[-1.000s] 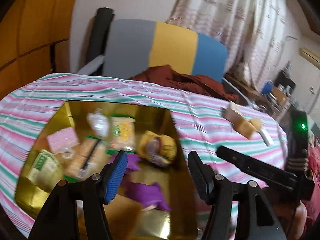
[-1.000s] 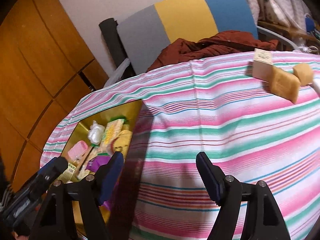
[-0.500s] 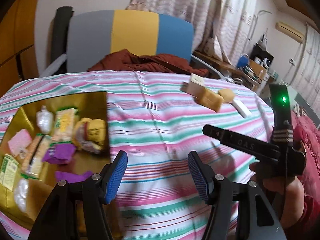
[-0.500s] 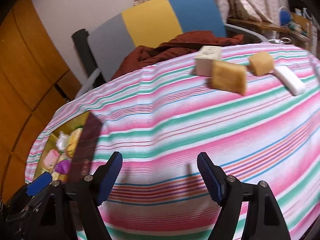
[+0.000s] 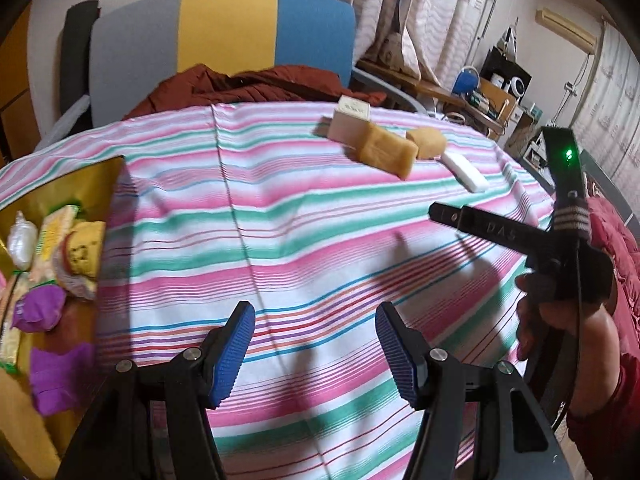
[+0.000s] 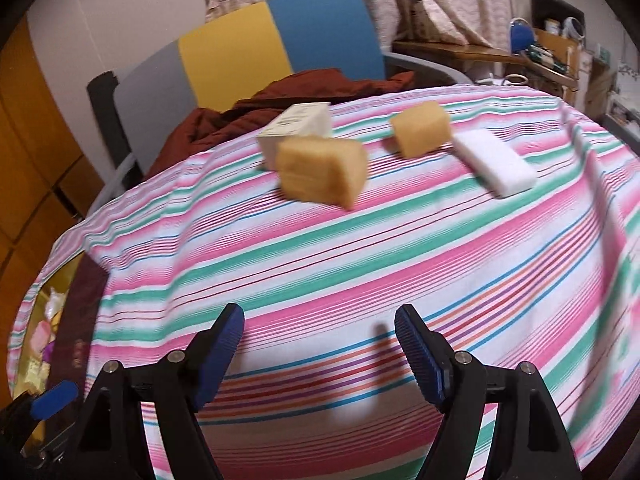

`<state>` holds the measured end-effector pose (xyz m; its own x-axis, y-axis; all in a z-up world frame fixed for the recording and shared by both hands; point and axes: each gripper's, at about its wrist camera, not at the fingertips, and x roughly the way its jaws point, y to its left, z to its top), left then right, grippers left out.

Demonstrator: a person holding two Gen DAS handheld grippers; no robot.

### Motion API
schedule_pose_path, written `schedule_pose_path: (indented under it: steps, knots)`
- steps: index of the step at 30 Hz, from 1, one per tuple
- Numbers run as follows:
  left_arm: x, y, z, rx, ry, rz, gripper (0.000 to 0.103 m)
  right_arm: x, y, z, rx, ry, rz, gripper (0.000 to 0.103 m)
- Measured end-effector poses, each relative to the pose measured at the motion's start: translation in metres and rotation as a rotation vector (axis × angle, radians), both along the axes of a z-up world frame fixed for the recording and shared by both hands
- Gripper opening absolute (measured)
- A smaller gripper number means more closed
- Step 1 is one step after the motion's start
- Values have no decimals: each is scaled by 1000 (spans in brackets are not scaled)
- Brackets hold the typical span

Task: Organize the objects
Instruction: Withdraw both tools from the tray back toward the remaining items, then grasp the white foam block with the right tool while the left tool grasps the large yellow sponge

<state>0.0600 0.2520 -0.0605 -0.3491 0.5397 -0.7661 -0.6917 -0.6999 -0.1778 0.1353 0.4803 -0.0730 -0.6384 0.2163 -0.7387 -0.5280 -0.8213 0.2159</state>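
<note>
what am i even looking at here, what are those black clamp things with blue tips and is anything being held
Each picture comes from a camera mounted on a hand-held gripper; a person carries one in each hand. The black arms with blue pads at the bottom are that gripper's own two fingers. One picture looks along the left gripper, the other along the right gripper, whose jaws have just been opening. Both are open and hold nothing. In the left view the right gripper also shows at the right edge, carried by a hand.

On the striped tablecloth lie a cream box, two tan blocks and a white bar. At the left sits a gold tray of small packets.
</note>
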Motion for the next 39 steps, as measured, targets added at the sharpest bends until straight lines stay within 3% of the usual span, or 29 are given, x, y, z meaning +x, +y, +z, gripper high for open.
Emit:
schedule_pose_path:
  steps: [18,29,32,35,39]
  knots:
    - [1,33,-20,-49,-52,-19,64,-13,125,5,160,-33,-136,87]
    - [-6,50,-20,-58,-59,-30,65,-44,189,-12,145,-120,-153,87]
    - [-8,64,-18,-71,-41,-47,65,-45,195,-21,121,-140,-161,84]
    - [-13,82,-16,-75,-28,-57,65,-42,192,-19,144,-133,-173,66]
    - [-23,111,-11,-85,11,-67,71,-40,189,-19,154,-124,-177,63]
